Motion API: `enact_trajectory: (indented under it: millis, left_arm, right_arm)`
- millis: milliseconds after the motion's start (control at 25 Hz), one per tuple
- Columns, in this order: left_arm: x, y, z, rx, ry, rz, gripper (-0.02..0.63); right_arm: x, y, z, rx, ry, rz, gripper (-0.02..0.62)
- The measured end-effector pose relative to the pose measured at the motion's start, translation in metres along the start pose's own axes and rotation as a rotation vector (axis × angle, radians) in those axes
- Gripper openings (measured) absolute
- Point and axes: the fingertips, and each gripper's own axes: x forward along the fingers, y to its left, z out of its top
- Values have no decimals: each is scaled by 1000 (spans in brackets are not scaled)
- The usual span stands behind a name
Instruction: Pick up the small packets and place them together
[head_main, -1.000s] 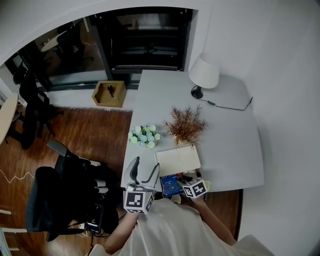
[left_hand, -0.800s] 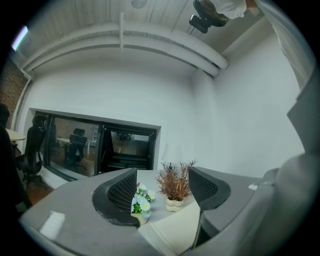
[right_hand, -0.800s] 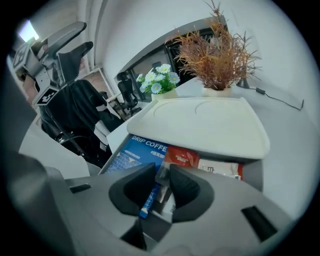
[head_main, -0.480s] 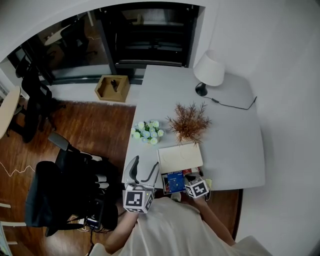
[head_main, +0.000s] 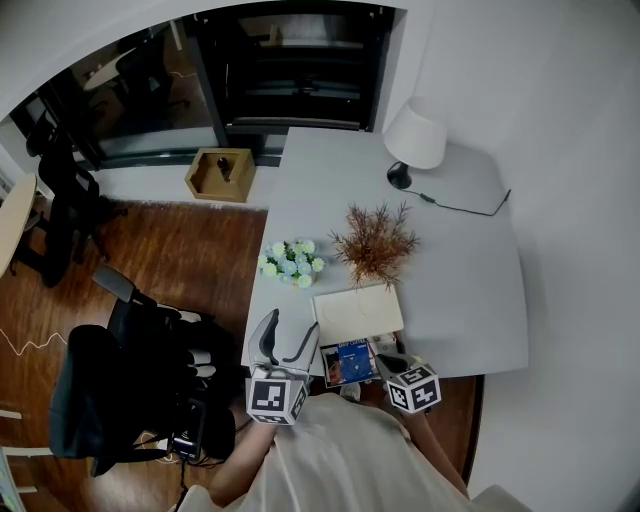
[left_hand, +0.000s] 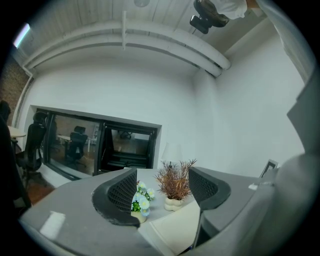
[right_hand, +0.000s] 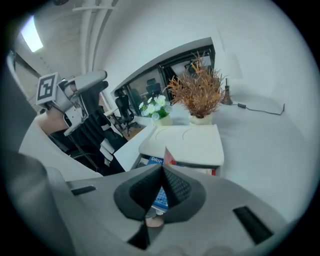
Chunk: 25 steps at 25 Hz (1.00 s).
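A blue small packet (head_main: 350, 362) lies at the white table's (head_main: 470, 300) near edge, in front of a white book. My right gripper (head_main: 388, 363) hangs just right of it, jaws shut. In the right gripper view its pads (right_hand: 175, 186) meet at the tips, and a thin packet's red corner (right_hand: 166, 155) sticks up from between them. The blue packet's "DRIP" label (right_hand: 155, 161) shows just beyond. My left gripper (head_main: 286, 340) is held off the table's front left corner, open and empty (left_hand: 162, 187).
Behind the packets lies the white book (head_main: 358, 313). A dried plant (head_main: 373, 245), a small flower pot (head_main: 290, 262) and a lamp (head_main: 415, 135) with its cable stand farther back. A black chair (head_main: 130, 385) is on the floor at left, and a wooden box (head_main: 218, 175) beyond.
My right gripper's jaws have shut, and the gripper has drawn back to the right, toward the table's near edge. The left gripper has stayed where it was.
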Motion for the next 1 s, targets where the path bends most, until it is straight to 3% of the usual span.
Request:
enact_trajectory:
  millis: [280,640,1000]
  left_arm:
    - [-1,7,4,2,-10,14,310]
    - [-15,23,7,6,-15,62,308]
    - [-26,37,4,4,-16,114,308]
  right_arm:
    - [9,11,61,-49,-120,10,1]
    - [97,37,76,-89,-50,86,2]
    - [137,51,60,-22,35,144,2]
